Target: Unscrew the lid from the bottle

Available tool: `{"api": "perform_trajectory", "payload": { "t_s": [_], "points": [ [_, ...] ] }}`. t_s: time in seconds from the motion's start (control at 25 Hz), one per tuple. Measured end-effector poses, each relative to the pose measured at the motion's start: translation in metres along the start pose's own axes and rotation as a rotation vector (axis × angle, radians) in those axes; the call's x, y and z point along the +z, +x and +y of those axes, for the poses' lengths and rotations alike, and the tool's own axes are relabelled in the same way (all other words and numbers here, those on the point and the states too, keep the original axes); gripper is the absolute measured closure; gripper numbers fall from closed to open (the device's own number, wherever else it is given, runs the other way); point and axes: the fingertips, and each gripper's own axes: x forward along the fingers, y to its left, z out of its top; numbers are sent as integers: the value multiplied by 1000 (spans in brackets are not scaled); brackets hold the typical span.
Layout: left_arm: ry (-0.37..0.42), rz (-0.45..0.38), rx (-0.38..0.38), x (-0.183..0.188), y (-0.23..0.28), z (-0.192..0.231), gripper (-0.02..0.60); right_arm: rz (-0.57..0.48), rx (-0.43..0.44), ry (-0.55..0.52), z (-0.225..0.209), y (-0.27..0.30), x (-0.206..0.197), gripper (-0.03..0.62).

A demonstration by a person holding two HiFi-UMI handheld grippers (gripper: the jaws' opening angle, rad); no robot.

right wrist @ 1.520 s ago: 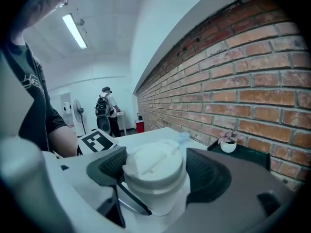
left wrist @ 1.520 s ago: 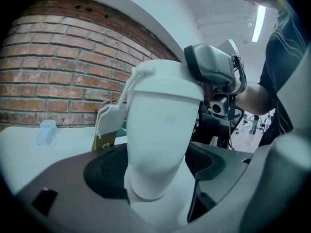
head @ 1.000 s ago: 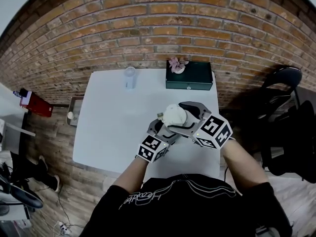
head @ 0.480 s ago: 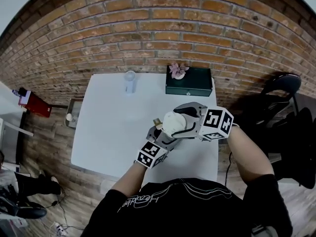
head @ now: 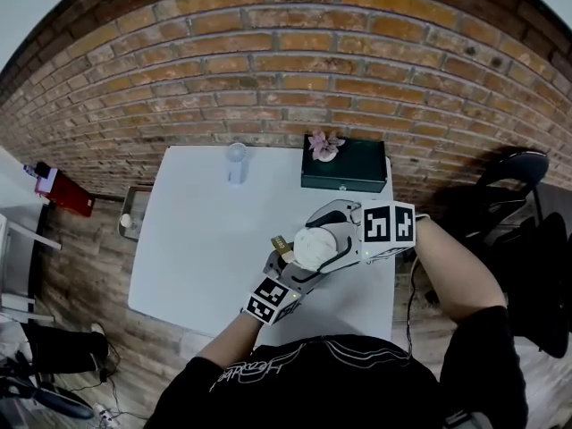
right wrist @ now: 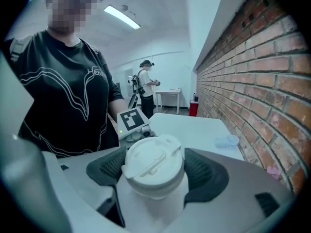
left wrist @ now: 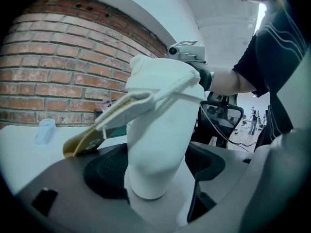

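A white bottle (head: 313, 247) is held in the air over the white table (head: 197, 231), near its right front part. My left gripper (head: 290, 266) is shut on the bottle's lower body (left wrist: 160, 130), with a dark pad on each side of its narrow base. My right gripper (head: 338, 235) comes in from the right, and its jaws are closed round the white lid (right wrist: 154, 166), both ribbed pads (right wrist: 204, 171) against its rim. A white carry strap with a tan tag (left wrist: 82, 142) hangs off the bottle's neck to the left.
At the table's far edge stand a clear plastic cup (head: 235, 155) and a dark green box (head: 344, 164) with a pink flower (head: 323, 143) on it. A brick wall runs behind. A black chair (head: 509, 168) stands to the right, and a red object (head: 63, 190) on the floor at left.
The right gripper's marker cube has swung round the bottle's top while it stays on the lid. The left gripper keeps its hold, and both hands sit slightly nearer the table's front.
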Motion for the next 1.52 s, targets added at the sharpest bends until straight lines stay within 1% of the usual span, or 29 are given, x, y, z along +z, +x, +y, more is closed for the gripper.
{"api": "perform_trajectory", "payload": {
  "t_s": [0.12,0.2,0.28,0.32,0.36,0.44,0.48,0.64,0.76,0.84,0.92,1.08,1.16,1.2,1.24,1.36,1.52],
  "points": [
    [-1,0,0,-1,1,0,204,-16,-7,29,-1,0,0,223],
    [-2,0,-1,-1,1,-1,204,-28,-39,58,-1,0,0,218],
    [-2,-2,0,-2,1,0,204,-31,-88,76,-3,0,-1,213],
    [-1,-3,1,-2,0,1,204,-31,-114,82,-4,0,-2,194],
    [-1,-4,3,-2,0,1,204,-34,-137,88,-3,-1,-3,161],
    [-2,-8,4,-2,0,1,204,-55,-186,111,-1,-3,-2,136],
    [-3,-11,4,-2,0,1,203,-70,-221,127,-1,-5,-1,125],
    [-7,-27,12,-1,0,2,204,-127,-408,199,-5,-7,-1,125],
    [-7,-36,16,-1,0,2,204,-194,-535,265,-9,-7,0,123],
    [-7,-38,16,0,0,2,204,-226,-600,295,-11,-6,2,121],
    [-9,-37,18,0,0,2,204,-238,-645,323,-12,-3,1,114],
    [-12,-40,18,0,0,2,204,-274,-721,408,-16,-3,-4,117],
    [-13,-44,19,0,0,2,204,-284,-747,423,-16,-4,-7,142],
    [-13,-45,19,0,0,2,204,-288,-755,423,-16,-3,-8,164],
    [-13,-45,20,0,0,2,204,-290,-761,418,-16,-3,-9,169],
    [-15,-43,22,-1,1,1,204,-287,-774,401,-15,-4,-11,168],
    [-15,-40,19,-1,1,1,204,-282,-769,395,-15,-4,-11,169]
  ]
}}
